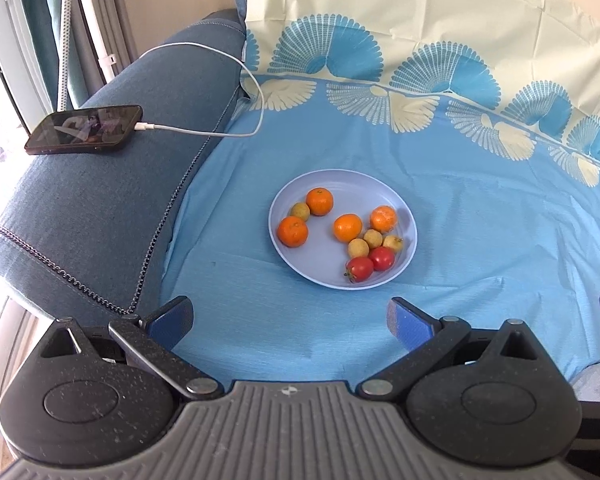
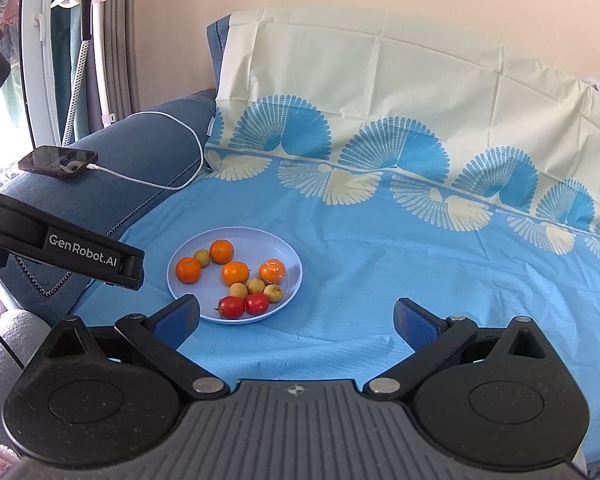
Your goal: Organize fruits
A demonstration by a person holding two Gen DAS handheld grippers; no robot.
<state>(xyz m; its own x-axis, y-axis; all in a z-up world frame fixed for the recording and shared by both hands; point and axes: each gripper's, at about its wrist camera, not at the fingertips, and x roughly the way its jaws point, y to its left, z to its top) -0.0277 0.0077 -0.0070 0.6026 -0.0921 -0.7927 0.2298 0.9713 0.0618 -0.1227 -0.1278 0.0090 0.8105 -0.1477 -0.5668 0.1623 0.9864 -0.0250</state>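
Both the left gripper point(image 1: 290, 320) and right gripper point(image 2: 296, 320) are hovering spread wide, empty, near the round pale-blue plastic plate point(image 1: 384, 188) holding small oranges point(image 1: 319, 201) and red tomatoes point(image 1: 382, 258).

cloth point(image 1: 480, 240) right of plate point(image 1: 300, 184): free | left: sofa arm point(image 1: 100, 208), phone point(image 1: 84, 130)

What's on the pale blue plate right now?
On the round pale blue plate: four oranges, four small yellow-green fruits and two red tomatoes. The cloth beneath the plate is hidden.
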